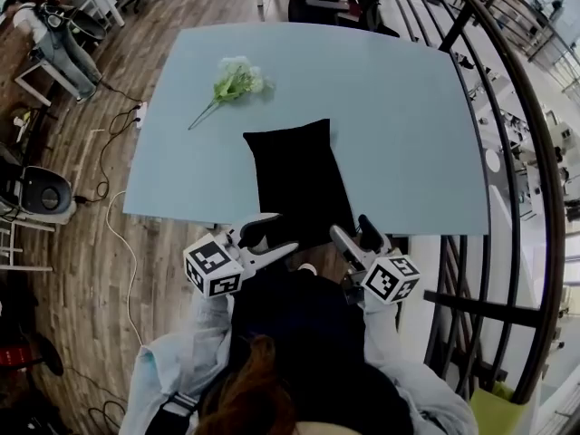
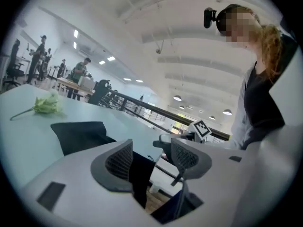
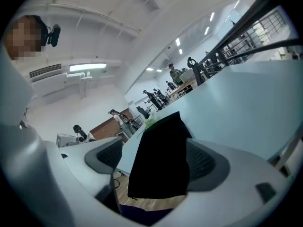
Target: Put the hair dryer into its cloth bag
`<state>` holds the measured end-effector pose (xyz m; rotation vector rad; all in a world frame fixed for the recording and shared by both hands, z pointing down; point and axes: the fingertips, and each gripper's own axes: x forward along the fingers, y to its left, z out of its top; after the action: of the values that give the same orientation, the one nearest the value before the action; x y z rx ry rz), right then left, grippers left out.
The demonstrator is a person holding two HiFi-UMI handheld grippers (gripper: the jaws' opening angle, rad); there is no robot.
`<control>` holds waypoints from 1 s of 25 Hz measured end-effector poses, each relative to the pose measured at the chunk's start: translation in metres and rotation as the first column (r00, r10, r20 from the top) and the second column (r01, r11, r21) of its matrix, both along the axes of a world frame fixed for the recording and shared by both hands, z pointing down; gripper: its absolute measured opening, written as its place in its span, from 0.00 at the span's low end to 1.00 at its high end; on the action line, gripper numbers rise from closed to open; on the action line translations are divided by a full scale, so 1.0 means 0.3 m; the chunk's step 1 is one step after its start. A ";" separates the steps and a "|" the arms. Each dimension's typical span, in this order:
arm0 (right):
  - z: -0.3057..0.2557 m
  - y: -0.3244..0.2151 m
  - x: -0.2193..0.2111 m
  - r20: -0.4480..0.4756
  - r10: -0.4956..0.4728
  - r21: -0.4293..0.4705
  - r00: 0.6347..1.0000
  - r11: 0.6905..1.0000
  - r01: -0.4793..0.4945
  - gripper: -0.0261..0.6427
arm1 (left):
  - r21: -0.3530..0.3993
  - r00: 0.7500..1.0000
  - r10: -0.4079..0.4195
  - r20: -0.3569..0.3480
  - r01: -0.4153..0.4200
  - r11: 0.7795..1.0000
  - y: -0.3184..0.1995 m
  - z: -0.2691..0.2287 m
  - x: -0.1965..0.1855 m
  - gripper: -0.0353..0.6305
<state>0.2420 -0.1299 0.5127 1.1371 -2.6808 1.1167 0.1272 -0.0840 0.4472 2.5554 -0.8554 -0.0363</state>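
A pale blue bench carries a black cloth bag, lying flat near its front middle with one end overhanging the near edge. A white-and-green flower sprig lies farther back, well apart.

This is a large open-plan office or lab workspace, apparently on an upper level. A plain pale-blue table stands on a wood-plank floor. Black swivel chairs sit at its far side, and loose cables trail over the boards to the left. A dark metal railing curves along the right, with a lower floor visible through it. In the left gripper view, people work at far desks under rows of ceiling lights and white beams.
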 end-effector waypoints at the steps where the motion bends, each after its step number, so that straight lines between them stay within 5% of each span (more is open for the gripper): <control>1: -0.019 -0.012 -0.012 -0.012 -0.016 0.023 1.000 1.000 0.016 0.67 | 0.019 0.999 -0.047 -0.003 0.047 0.999 -0.023 -0.024 -0.028 0.45; 3: -0.056 -0.038 -0.031 -0.048 -0.039 0.072 0.998 0.997 0.043 0.65 | 0.049 0.985 -0.170 0.012 0.169 0.984 -0.068 -0.056 -0.087 0.45; 7: -0.131 -0.099 -0.064 -0.168 -0.048 0.187 0.985 0.979 0.080 0.57 | 0.104 0.913 -0.408 0.024 0.403 0.909 -0.137 -0.109 -0.209 0.39; 12: -0.243 -0.161 -0.123 -0.246 -0.042 0.310 0.968 0.943 0.120 0.49 | 0.159 0.849 -0.528 -0.018 0.524 0.836 -0.191 -0.175 -0.289 0.29; 18: -0.350 -0.202 -0.148 -0.228 0.003 0.411 0.974 0.907 0.094 0.25 | 0.249 0.842 -0.539 0.028 0.516 0.819 -0.223 -0.216 -0.282 0.17; 22: -0.361 -0.169 -0.129 -0.271 -0.001 0.429 0.963 0.895 0.122 0.06 | 0.261 0.854 -0.516 0.061 0.485 0.835 -0.223 -0.203 -0.260 0.10; 25: -0.340 -0.143 -0.104 -0.274 -0.030 0.411 0.961 0.900 0.145 0.05 | 0.277 0.861 -0.499 0.100 0.457 0.845 -0.218 -0.185 -0.249 0.08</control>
<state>0.2109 -0.1728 0.4108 1.0978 -2.7947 0.3298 0.0525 -0.1494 0.3917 2.5155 -1.6384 -0.0836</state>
